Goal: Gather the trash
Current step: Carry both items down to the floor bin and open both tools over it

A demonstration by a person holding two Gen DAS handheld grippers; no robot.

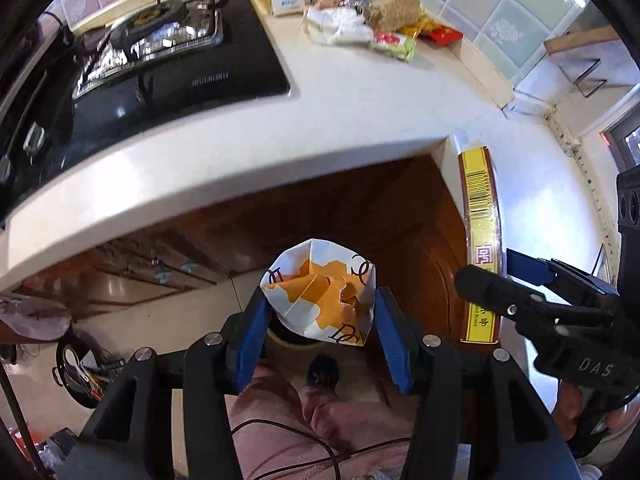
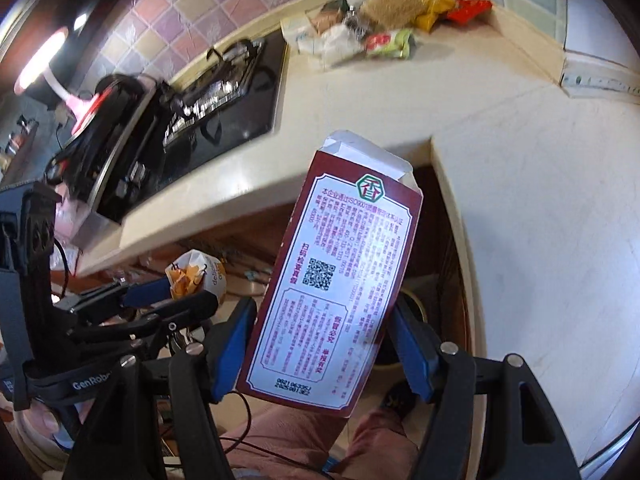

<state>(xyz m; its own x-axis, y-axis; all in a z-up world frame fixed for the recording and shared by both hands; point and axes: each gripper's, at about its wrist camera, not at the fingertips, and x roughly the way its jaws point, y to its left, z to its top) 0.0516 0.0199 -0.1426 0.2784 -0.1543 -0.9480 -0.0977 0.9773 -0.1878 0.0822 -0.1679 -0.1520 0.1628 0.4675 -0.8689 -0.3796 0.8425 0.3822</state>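
The left claw (image 1: 318, 320) is clamped on a crumpled white-and-orange paper wrapper (image 1: 320, 292), low in the centre of the left wrist view, held out past the worktop (image 1: 340, 120) edge above the floor. The right claw (image 2: 320, 344) is clamped on a tall maroon carton (image 2: 336, 280) with a white printed label, which stands tilted at the centre of the right wrist view; its open top flaps point toward the worktop corner. Each claw shows at the side of the other's view, so the two are near each other.

Below the carton, a dark round bin rim (image 2: 412, 304) shows at lower right; both items seem to be on their way there.

More trash stays in a pile of packets (image 1: 360, 24) at the upper centre of the left view, against the tiled wall beside the black stove (image 1: 160, 68).

Risks, as I judge them: the wrapper is soft and gripped only at its sides, so it could slip out early and miss the bin. The long carton could pivot between the pads or catch the bin rim. The claws, being close, could knock together on release.
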